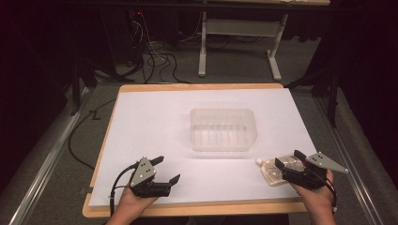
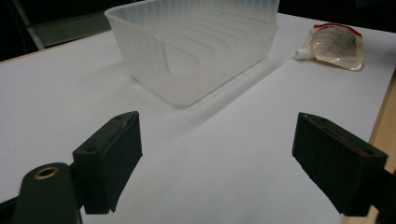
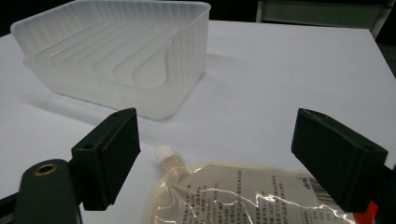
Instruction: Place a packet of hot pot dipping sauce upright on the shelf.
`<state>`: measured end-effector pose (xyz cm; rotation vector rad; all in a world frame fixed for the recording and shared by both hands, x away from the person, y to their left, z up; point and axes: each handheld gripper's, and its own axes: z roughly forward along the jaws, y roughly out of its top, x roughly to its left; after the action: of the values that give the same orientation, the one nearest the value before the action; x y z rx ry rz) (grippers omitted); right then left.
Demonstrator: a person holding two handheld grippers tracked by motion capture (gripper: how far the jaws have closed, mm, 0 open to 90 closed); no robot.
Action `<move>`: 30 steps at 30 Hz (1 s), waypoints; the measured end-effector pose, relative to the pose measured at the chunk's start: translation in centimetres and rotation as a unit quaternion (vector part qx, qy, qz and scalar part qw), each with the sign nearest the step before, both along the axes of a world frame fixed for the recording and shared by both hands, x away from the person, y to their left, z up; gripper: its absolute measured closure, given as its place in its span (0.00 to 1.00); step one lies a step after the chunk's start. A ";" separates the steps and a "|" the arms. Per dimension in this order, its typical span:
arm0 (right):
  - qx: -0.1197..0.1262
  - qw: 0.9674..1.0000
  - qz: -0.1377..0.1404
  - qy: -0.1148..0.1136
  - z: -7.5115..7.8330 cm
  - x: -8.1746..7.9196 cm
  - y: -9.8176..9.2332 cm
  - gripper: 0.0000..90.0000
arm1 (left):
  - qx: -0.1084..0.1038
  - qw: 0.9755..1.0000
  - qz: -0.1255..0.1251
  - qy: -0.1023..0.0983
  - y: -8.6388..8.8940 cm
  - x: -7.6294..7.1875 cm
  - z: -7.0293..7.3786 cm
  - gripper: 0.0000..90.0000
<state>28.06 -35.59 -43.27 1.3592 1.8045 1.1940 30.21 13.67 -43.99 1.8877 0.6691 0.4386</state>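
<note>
A clear pouch [image 1: 276,170] of pale liquid with a white spout lies flat on the white sheet near the table's right front; it has a red top edge in the left gripper view [image 2: 337,45]. My right gripper [image 1: 288,160] hovers over it, open, its jaws standing either side of the pouch [image 3: 243,196] without touching it. A translucent ribbed plastic bin [image 1: 223,129] sits empty mid-table, seen in the left gripper view [image 2: 196,46] and the right gripper view [image 3: 116,51]. My left gripper [image 1: 168,169] rests open at the left front, nothing between its jaws.
A white sheet [image 1: 155,122] covers the wooden table [image 1: 187,209]. Dark floor with cables [image 1: 155,61] and a white table frame [image 1: 239,33] lies beyond the far edge. A metal rail [image 1: 42,164] runs along the left.
</note>
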 end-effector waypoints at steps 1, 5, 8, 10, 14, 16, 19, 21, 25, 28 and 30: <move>-0.002 1.000 0.002 -0.001 0.0 0.0 0.0 0.17 | -0.001 1.000 0.001 -0.001 0.0 0.0 0.0 0.18; -0.001 1.000 0.010 -0.009 0.1 -0.1 0.2 0.18 | -0.004 1.000 0.003 -0.003 0.1 0.0 0.1 0.18; 0.002 1.000 0.013 -0.010 0.1 -0.1 0.3 0.18 | -0.008 1.000 0.005 -0.009 0.2 -0.1 0.2 0.18; 0.003 1.000 0.016 -0.012 0.1 -0.2 0.4 0.18 | -0.016 1.000 0.007 -0.017 0.4 -0.1 0.4 0.18; 0.004 1.000 0.019 -0.012 0.1 -0.2 0.5 0.18 | -0.023 1.000 0.010 -0.019 0.5 -0.1 0.5 0.18; 0.005 1.000 0.024 -0.007 0.1 -0.2 0.5 0.19 | -0.029 0.999 0.012 -0.021 0.6 -0.1 0.6 0.18; -0.004 1.000 0.029 0.003 0.1 -0.3 0.6 0.21 | -0.033 0.999 0.013 -0.024 0.5 0.0 0.7 0.18; -0.008 0.999 0.033 0.013 -0.1 -0.4 0.7 0.22 | -0.036 0.999 0.014 -0.025 0.4 0.1 0.8 0.18; -0.019 0.998 0.034 0.051 -0.8 -0.3 0.7 0.17 | -0.042 0.999 0.010 -0.022 0.1 0.4 0.9 0.18; -0.020 0.997 0.037 0.071 -1.2 -0.3 0.8 0.17 | -0.044 0.999 0.009 -0.020 -0.1 0.6 0.9 0.18; -0.021 0.995 0.042 0.086 -1.5 -0.3 0.8 0.17 | -0.049 0.999 0.006 -0.018 -0.3 0.7 0.9 0.17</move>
<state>27.77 -34.76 -44.74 1.4124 2.0123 1.1036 30.91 13.33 -43.05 1.7798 0.6666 0.4386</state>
